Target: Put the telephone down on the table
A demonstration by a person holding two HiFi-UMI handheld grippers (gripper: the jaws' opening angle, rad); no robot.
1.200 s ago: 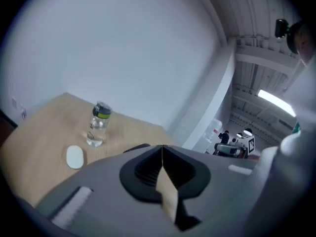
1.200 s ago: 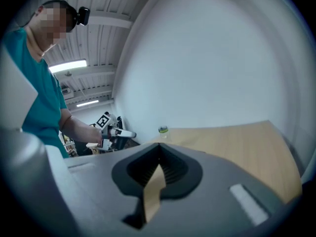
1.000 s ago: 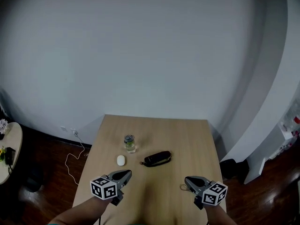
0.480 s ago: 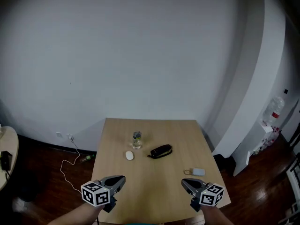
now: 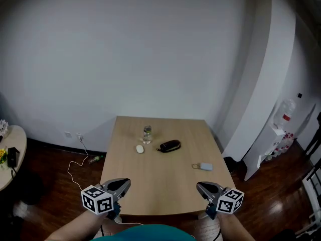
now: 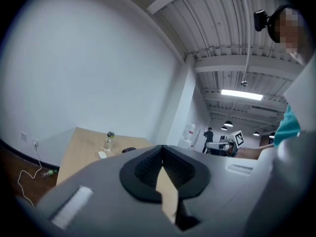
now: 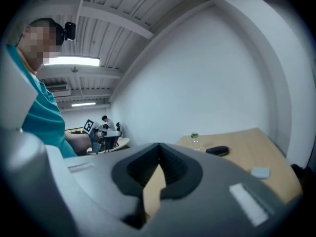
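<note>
The left gripper is hovering over the near left part of the light wooden rectangular table, its 2 jaws pressing together on nothing. The right gripper is hanging over the table's near right part, its jaws likewise meeting and empty. The black oblong telephone is lying flat on the table's far half, well apart from both grippers. Toward the table's left side from it, a small white oval mouse is resting, and a clear plastic bottle is standing upright nearer the table's far edge. A small pale blue tag is lying near the table's right edge.
</note>
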